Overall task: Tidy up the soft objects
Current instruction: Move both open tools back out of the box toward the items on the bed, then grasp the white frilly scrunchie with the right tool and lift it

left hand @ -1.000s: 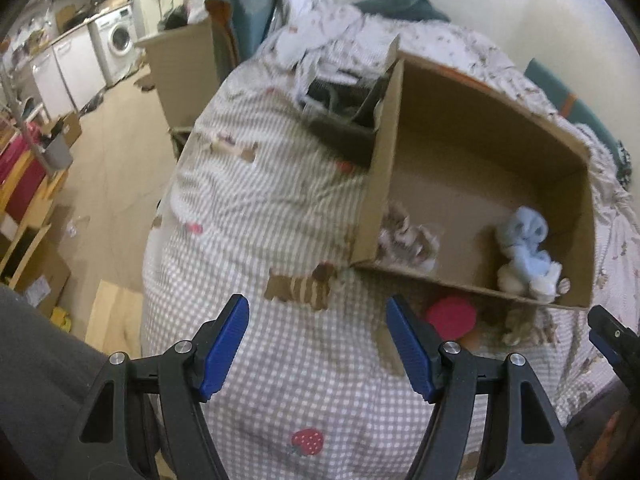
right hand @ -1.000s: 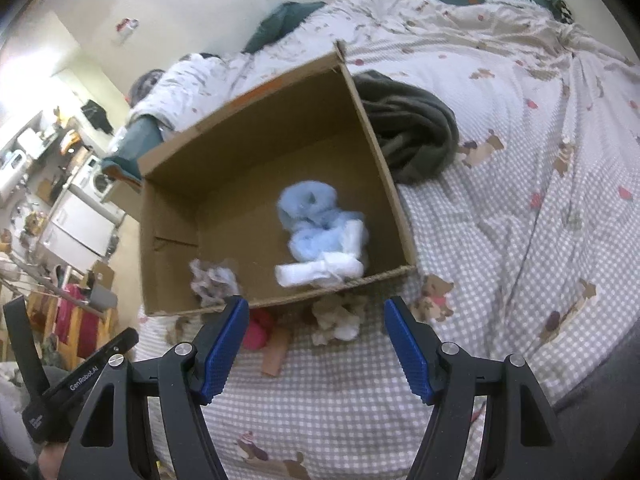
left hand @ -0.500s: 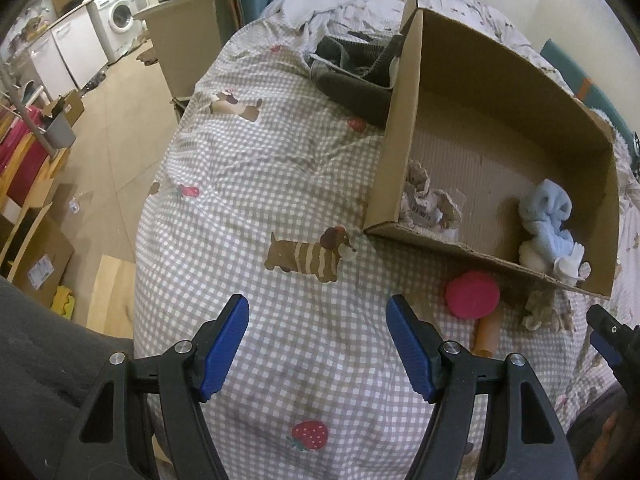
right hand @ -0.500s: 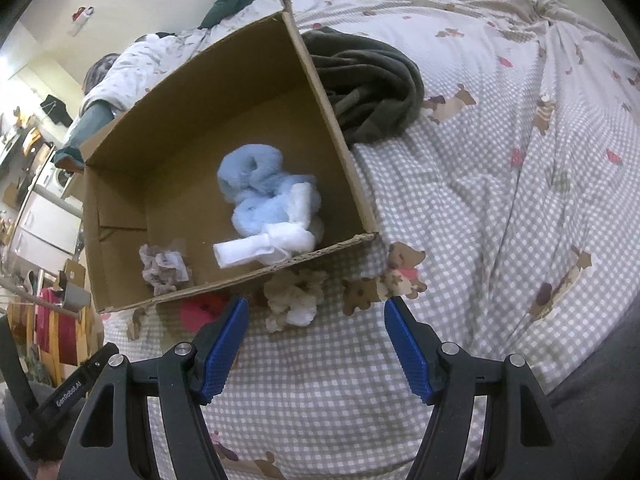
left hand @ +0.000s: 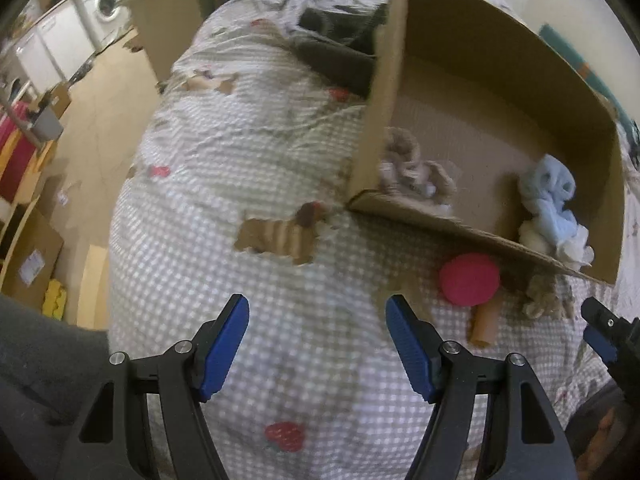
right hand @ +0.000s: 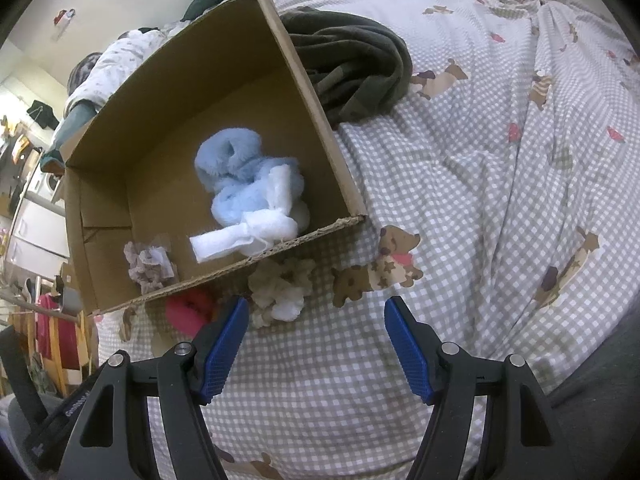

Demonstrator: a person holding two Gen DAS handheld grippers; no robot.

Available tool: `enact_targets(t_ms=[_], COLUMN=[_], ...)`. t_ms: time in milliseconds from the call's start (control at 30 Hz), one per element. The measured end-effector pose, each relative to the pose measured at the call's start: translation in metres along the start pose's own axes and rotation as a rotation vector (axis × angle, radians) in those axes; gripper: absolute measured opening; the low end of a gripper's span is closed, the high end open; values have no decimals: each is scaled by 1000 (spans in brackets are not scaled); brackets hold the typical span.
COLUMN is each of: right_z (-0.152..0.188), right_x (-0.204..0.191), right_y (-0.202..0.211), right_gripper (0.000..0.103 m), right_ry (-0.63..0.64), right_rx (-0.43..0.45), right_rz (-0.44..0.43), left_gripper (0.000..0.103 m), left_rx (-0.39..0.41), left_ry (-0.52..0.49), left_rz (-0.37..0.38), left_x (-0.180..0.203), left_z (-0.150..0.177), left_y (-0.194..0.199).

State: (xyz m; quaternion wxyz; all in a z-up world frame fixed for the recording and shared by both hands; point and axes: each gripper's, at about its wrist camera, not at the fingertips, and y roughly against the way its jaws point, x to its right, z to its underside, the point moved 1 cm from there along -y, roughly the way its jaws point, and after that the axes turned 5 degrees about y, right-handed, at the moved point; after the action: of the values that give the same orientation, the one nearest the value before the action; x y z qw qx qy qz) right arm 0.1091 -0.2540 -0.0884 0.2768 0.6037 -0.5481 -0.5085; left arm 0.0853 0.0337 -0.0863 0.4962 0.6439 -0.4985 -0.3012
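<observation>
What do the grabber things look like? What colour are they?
Both match: the left gripper and right gripper have black plastic arms with silver screws and bright blue ridged pads on the fingertips. White lettering marks the left one's black body in the right view.

A brown cardboard box [right hand: 120,152], open at the top, is set on a checked bedspread. Inside it, a fluffy light-blue piece with a rolled white cloth [right hand: 248,188] is bundled near one corner, and a small crumpled grey-beige piece [right hand: 150,260] is lodged in another. Just outside the near wall, a cream fluffy clump [right hand: 280,292] and a round pink item [left hand: 469,279] are laid.
</observation>
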Motion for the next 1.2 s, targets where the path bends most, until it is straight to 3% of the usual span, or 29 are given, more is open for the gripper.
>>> enact_targets(t_ms=[167,267,333,367,400,433,500,767,967,1033,1067,1200], right_z=[-1,-1,-1,0,0,-1,0,-7,-9,-9,-10,-6], right_x=[0,1,1,2,2,3,7,-2,-27,-33,-37,-45], right_y=[-7,-12,-14,-15,-15,-15,-15,-34,-58,-62,-63,-59], right_gripper=[74,74,74,74,74,74,74,74,74,58,36,19], right_ry=[-17,-30,-42,-47,-53,-58,-69,-13,98,120,143,175], right_rx=[-19,-35,-43,-44,-43,-43,-45,-100,-148,-139,-136,-127], right_rz=[-17,-24,-31,-33,-32,-32,-30,3,-11,-3,-1,-41], left_gripper=[68,67,50,32,23,22,9,7,7,7,7,7], left_rx=[-9,-34,-45,-68,-86,-92,-79,-9,76,72,70,66], left_ry=[-109,-129,-130,-120,-106,-87,-82,-1,-18,-19,-20,-28], left_rz=[89,52,28,34,51,73,68,105,114,121,121,106], left_x=[37,46,45,44,42,40,38,19,15,14,12,13], left_z=[2,6,8,8,7,5,3,-5,-8,-9,-7,-9], left_y=[-8,-26,-36,-42,-46,-47,-43,-13,12,13,13,11])
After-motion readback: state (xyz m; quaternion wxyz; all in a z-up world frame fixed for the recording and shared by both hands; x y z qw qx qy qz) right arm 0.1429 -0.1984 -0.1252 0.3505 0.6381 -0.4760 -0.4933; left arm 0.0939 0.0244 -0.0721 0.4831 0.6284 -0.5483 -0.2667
